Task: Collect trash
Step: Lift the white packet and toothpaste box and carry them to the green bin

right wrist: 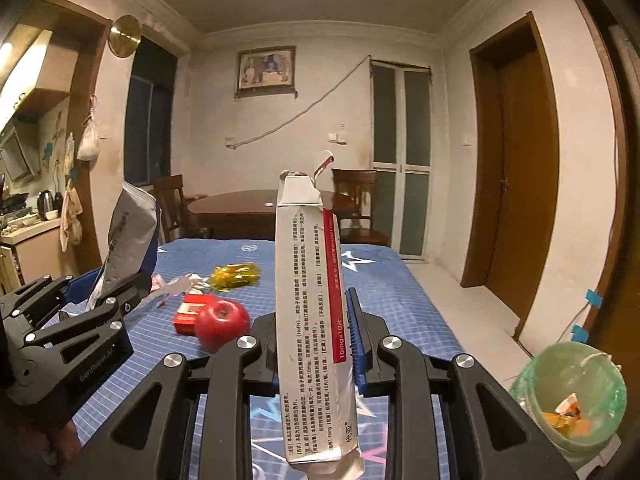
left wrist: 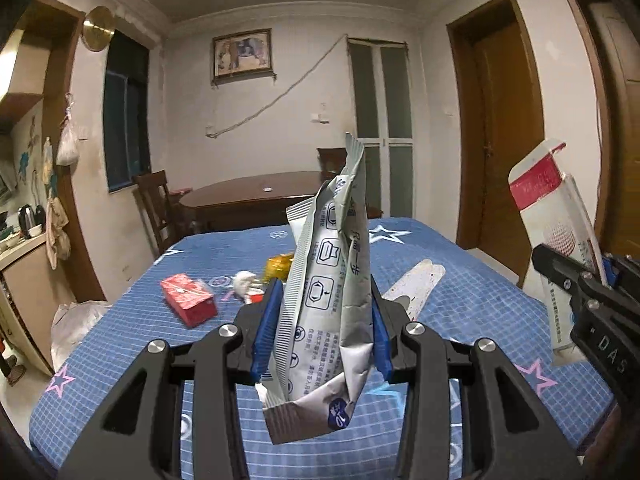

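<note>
My left gripper [left wrist: 324, 320] is shut on a crumpled grey-white foil pouch [left wrist: 328, 280] and holds it upright above the blue table; it also shows in the right wrist view [right wrist: 124, 248]. My right gripper [right wrist: 316, 336] is shut on a long white and red medicine box [right wrist: 312, 300], also upright above the table; the box shows at the right of the left wrist view [left wrist: 556, 240]. A green-lined trash bin [right wrist: 572, 396] with scraps inside stands on the floor at the lower right.
On the blue star-patterned tablecloth [left wrist: 480, 320] lie a red box [left wrist: 188, 300], crumpled white paper [left wrist: 244, 282], a yellow wrapper [right wrist: 234, 276], a red apple [right wrist: 222, 322] and a white strip [left wrist: 418, 284]. A wooden table and chairs stand behind.
</note>
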The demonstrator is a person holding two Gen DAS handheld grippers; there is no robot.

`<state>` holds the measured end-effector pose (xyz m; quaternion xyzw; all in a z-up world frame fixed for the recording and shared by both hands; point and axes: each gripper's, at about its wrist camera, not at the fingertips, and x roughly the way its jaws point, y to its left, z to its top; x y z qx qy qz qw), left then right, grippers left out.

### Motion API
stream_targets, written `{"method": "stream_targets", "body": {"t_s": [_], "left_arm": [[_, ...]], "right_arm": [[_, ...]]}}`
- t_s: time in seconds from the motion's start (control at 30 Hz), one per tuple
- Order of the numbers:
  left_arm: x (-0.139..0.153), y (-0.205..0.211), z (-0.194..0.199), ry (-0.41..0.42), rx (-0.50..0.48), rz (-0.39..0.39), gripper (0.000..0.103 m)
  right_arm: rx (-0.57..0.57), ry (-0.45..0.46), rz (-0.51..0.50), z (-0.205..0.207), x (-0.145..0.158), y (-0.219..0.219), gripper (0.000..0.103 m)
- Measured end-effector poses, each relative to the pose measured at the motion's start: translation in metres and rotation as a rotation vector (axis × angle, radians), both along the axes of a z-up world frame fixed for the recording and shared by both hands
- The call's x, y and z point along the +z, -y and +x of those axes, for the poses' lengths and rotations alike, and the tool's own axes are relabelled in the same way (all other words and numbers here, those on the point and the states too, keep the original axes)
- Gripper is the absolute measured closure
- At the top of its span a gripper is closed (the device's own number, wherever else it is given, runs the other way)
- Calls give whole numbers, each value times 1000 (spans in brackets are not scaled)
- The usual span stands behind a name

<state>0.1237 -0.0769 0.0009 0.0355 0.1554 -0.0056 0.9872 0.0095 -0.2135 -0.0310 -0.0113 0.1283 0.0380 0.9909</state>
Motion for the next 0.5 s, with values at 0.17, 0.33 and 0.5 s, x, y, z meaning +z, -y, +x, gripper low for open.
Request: {"method": "stream_targets", "body": {"t_s": [0.17,0.33,0.5], "left_arm": [[-5,20,6,-23,-46,-7,64],[-8,40,9,-29,-91,-5,64],[-7,66,13,-29,-150,2,64]], "right_arm": [[-51,-15,-2,-4,-2,38,77],[-96,-26,-4,-11,-4,77,77],[-148,-35,-13,-11,-1,112,77]]}}
